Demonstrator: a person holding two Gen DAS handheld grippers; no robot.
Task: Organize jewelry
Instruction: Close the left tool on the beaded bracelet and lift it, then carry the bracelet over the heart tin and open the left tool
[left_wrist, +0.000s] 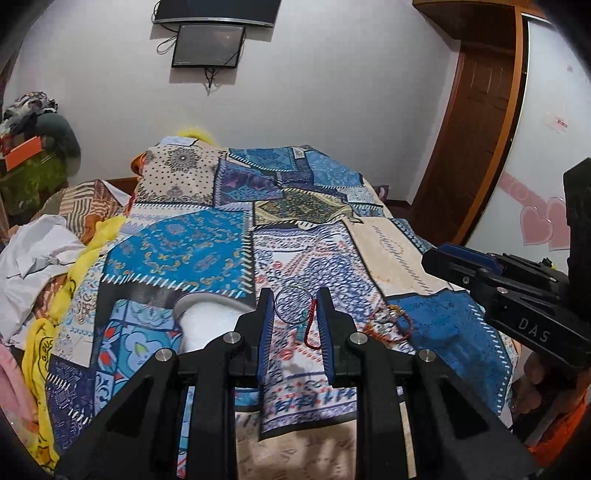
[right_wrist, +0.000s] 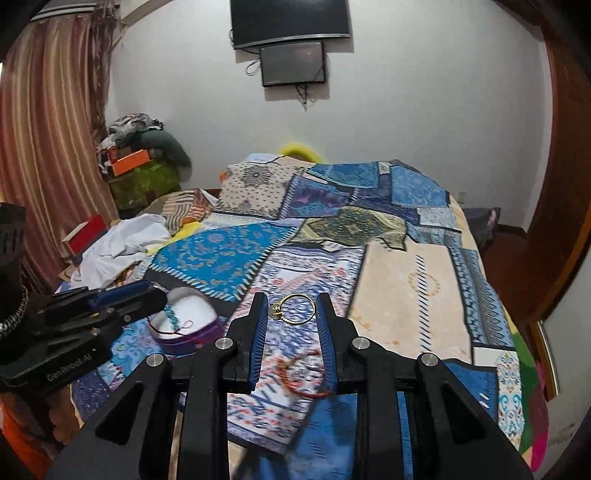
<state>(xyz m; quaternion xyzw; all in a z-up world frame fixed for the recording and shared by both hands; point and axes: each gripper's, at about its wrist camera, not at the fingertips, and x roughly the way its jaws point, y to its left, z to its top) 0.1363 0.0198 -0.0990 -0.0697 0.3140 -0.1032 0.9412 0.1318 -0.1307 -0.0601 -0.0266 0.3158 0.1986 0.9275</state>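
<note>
The left gripper (left_wrist: 294, 308) clasps a thin silver bangle (left_wrist: 291, 305) between its blue pads, with a red cord (left_wrist: 311, 330) dangling from it above the patchwork bedspread (left_wrist: 192, 243). The right gripper (right_wrist: 292, 309) pinches a gold ring (right_wrist: 295, 309) with a small setting, held over the bedspread's near edge. A red bead bracelet (right_wrist: 306, 374) lies on the cloth just below the right gripper. A white oval jewelry box (right_wrist: 186, 317) sits near the bedspread's left edge, holding a teal bead strand (right_wrist: 170, 318)

Gold bangle (right_wrist: 296, 309) between right claw's (right_wrist: 291, 314) blue pads (right_wrist: 260, 325).
</note>
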